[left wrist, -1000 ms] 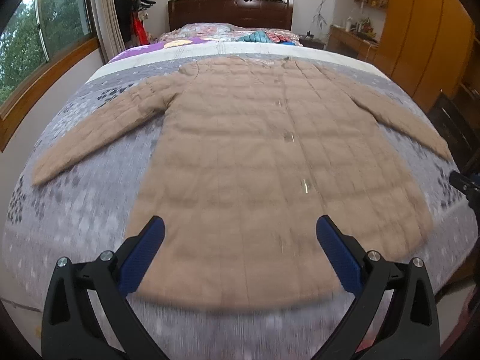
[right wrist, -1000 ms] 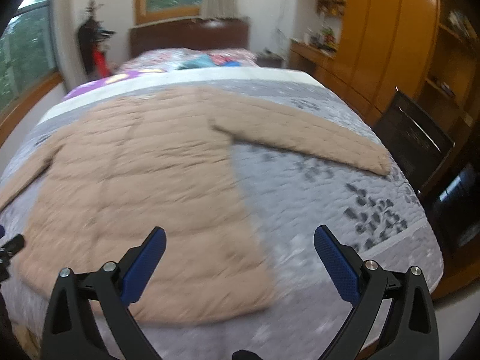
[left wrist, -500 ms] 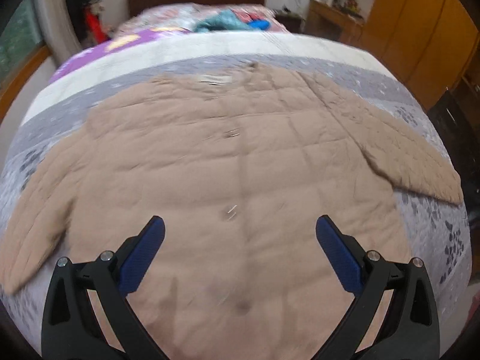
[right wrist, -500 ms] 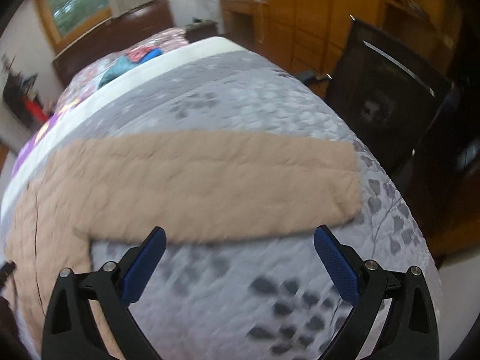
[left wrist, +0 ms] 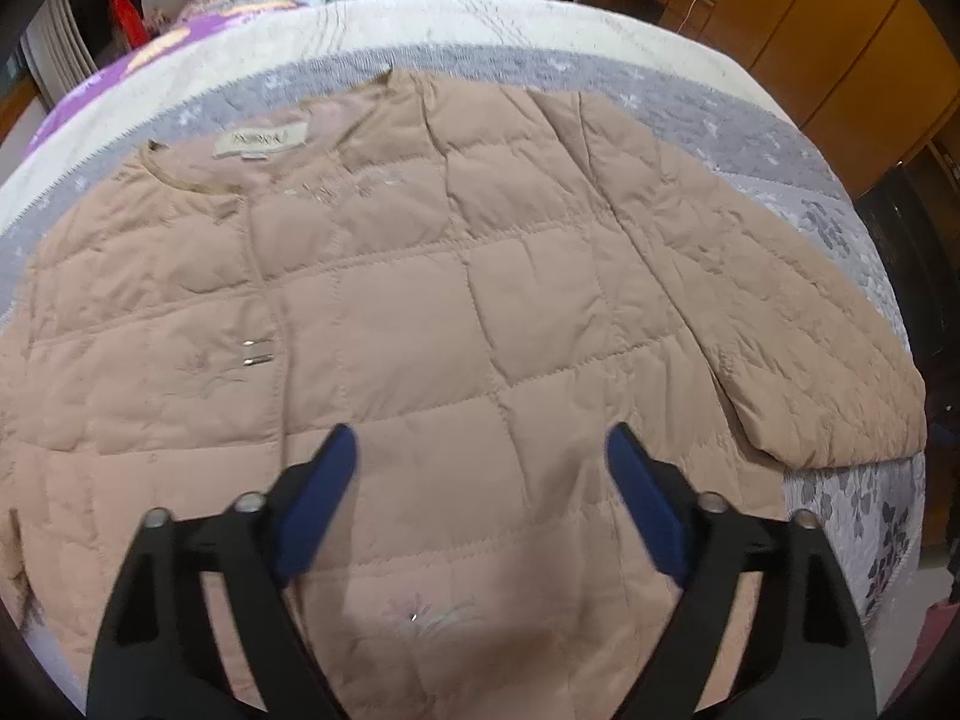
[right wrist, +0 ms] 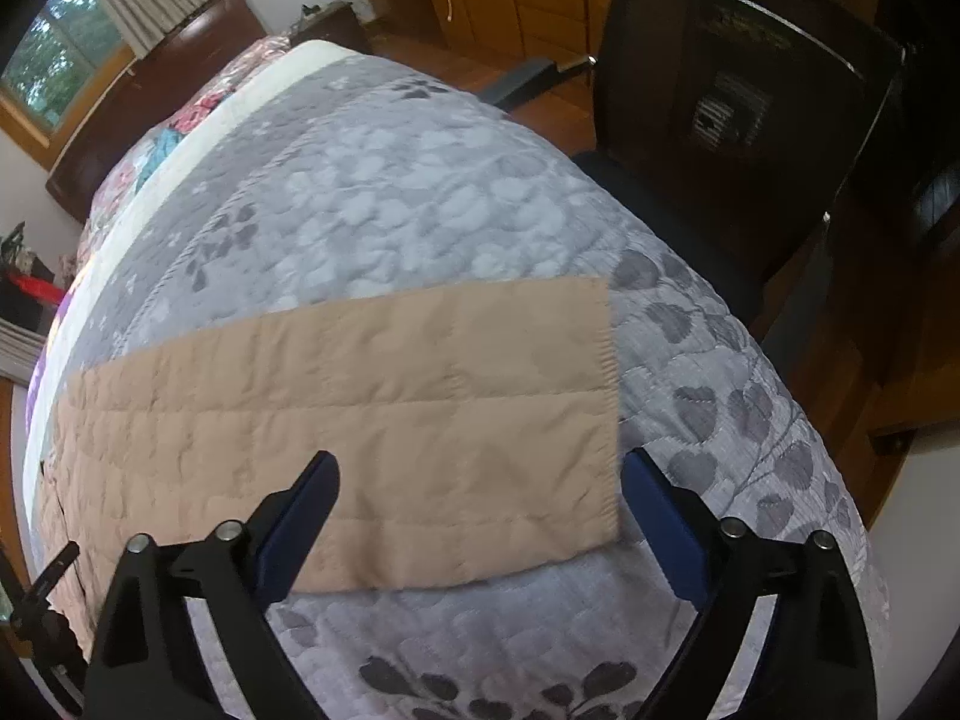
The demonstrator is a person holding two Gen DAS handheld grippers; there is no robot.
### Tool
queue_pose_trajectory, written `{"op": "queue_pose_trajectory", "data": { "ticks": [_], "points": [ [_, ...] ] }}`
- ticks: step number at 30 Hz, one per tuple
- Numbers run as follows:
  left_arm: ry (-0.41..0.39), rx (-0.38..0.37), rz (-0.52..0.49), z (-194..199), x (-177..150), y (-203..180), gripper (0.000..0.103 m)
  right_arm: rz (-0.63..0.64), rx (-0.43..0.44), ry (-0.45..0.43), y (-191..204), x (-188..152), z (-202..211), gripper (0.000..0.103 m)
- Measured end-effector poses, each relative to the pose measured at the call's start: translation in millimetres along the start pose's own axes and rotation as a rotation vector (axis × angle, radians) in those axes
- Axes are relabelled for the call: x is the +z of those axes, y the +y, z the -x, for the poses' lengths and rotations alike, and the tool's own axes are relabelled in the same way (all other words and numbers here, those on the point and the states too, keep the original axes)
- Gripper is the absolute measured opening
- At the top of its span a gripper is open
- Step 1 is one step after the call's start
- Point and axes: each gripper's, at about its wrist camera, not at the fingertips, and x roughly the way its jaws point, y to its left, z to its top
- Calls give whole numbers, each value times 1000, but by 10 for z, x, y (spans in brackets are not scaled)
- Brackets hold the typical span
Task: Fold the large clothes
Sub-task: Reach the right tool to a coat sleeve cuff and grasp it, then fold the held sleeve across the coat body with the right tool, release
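the tan jacket [left wrist: 420, 312] is lying flat, front up, on the bed [right wrist: 420, 192], nothing folded yet. the left gripper [left wrist: 480, 462] and right gripper [right wrist: 480, 480] are hovering with fingers spread wide, empty. next, the right one likely needs to pinch the sleeve [right wrist: 360, 420] at its cuff.

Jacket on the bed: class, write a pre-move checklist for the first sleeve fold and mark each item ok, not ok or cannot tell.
1. Jacket lies flat, front up on the bed: ok.
2. Sleeve stretched out straight, cuff free: ok.
3. Right gripper open, over the cuff end: ok.
4. Left gripper open, over the jacket body: ok.
5. Either gripper already holding cloth: not ok, neither does.
6. Other sleeve laid flat: cannot tell, out of view.
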Motion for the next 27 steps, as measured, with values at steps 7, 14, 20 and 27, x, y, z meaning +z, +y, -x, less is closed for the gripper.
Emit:
{"op": "queue_pose_trajectory", "data": {
  "ticks": [7,14,20,27],
  "points": [
    [-3,-20,8,-105,-6,36,81,-45,49,41,-141,18,-271,64],
    [-22,-50,11,-102,-14,116,81,5,88,-43,58,-16,-57,8],
    [-44,-103,22,62,-58,245,81,124,261,-138,682,-128,333,7],
    [-86,-110,53,311,-175,441,81,332,382,-113,1801,-338,301,7]
  ]
}}
